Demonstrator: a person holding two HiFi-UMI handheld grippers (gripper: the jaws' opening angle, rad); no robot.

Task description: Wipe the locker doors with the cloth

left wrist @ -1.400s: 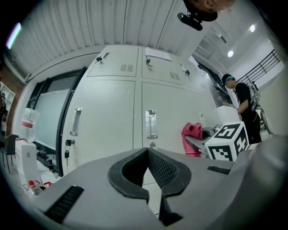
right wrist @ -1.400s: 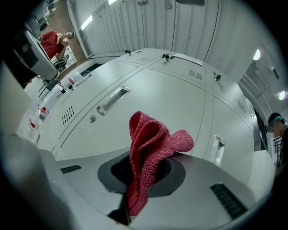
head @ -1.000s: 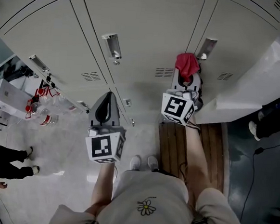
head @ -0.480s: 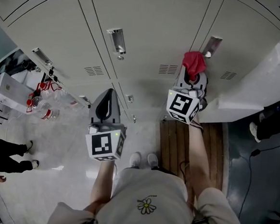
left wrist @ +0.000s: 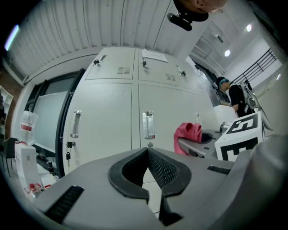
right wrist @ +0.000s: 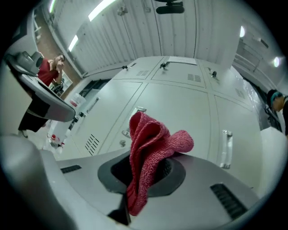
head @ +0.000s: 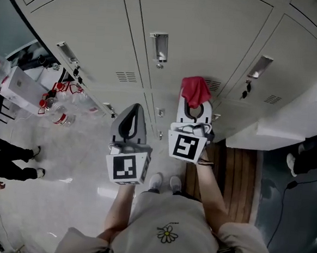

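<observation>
1. Red terry cloth (right wrist: pixel 150 143), soft and light, sits bunched between the jaws of our right gripper (right wrist: pixel 145 177), which clamp its folded middle.
2. It will drape and give, so we judge a thick fold the best hold, leaving a loose part for wiping.
3. Our left gripper (left wrist: pixel 147 155) is pressed together on nothing.
4. Farther, the pale grey metal locker doors (right wrist: pixel 180 108) stand near the cloth; touching or not, we cannot tell.

The head view looks steeply down the locker doors (head: pixel 209 40); both gripper views face those same doors from near.
</observation>
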